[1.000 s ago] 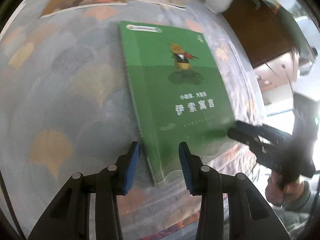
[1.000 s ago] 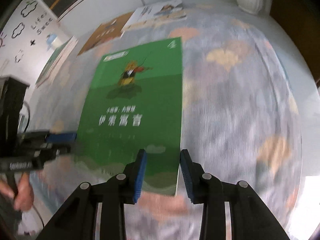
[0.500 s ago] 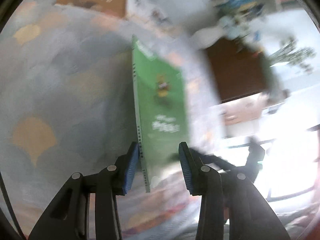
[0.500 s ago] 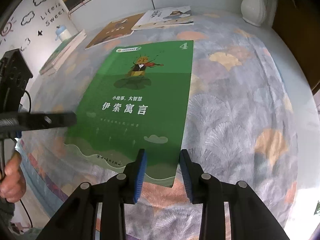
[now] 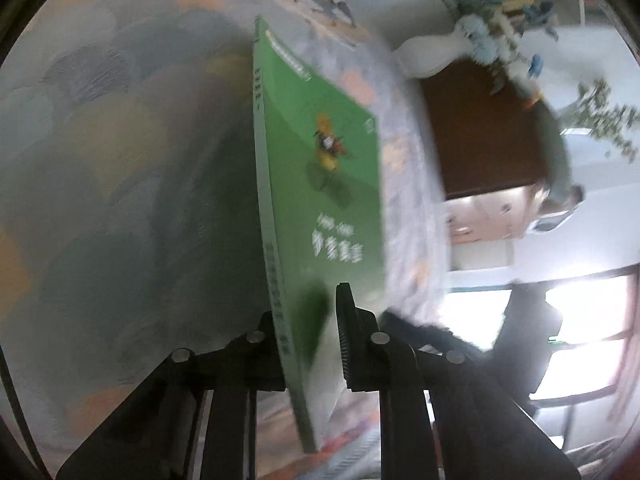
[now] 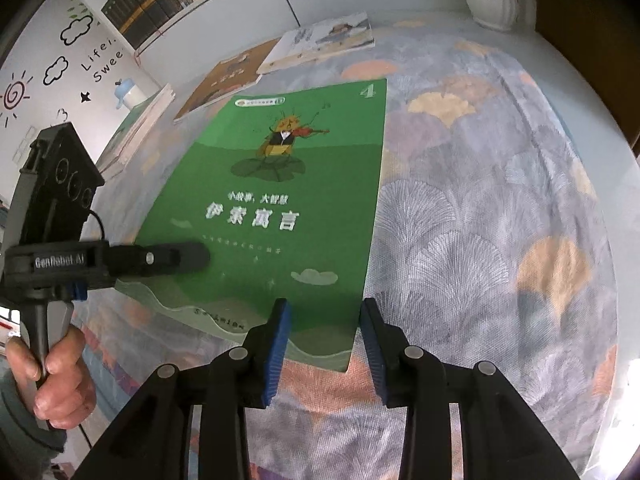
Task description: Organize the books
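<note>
On the green book (image 6: pixel 280 200) a white "4" is printed at the far right corner, with the title 伊索寓言 in white across the middle; its long axis runs away from the right gripper, title top at the far end. It lies on the patterned tablecloth (image 6: pixel 500 220). "GenRobot.AI" is read on the left gripper (image 6: pixel 188 258), which is clamped on the book's near left corner. The right gripper (image 6: pixel 324 344) is seen with jaws opening, astride the near right corner, pads not pressing. "Swee" is lettered on the wall (image 6: pixel 40 72).
</note>
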`<state>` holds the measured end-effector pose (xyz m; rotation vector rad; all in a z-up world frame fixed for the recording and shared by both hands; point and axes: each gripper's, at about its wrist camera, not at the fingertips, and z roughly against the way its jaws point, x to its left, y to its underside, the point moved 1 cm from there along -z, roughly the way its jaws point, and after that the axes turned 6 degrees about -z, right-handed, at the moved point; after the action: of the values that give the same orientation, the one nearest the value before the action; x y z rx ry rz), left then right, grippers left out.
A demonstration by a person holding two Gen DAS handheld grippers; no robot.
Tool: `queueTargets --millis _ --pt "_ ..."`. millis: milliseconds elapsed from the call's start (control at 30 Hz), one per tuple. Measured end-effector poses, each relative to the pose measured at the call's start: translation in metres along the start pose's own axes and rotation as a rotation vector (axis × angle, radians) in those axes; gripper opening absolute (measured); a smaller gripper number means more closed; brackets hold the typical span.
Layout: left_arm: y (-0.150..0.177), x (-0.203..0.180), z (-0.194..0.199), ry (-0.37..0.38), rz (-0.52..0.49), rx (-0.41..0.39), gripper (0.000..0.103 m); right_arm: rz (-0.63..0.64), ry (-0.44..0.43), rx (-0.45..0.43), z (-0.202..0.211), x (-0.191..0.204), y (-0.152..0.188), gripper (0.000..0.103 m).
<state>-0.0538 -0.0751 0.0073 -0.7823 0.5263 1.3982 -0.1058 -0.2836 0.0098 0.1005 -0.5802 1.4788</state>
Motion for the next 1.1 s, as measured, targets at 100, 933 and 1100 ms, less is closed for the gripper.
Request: queueTargets --millis 100,933,1100 --pt "-0.011 -0.006 0.006 0.067 0.019 -0.009 0.014 -0.149 -0.132 0.06 0.01 -0.023 0.001 0.051" --pt "-0.02 -0.009 0.01 -0.143 -0.108 0.096 0.013 -0.098 -0.201 -0.023 0.001 0.001 -0.04 0.027" --pt "-0.012 -0.018 0.013 -0.235 -0.22 0.114 0.014 0.192 0.002 -0.066 0.006 0.041 -0.022 0.027"
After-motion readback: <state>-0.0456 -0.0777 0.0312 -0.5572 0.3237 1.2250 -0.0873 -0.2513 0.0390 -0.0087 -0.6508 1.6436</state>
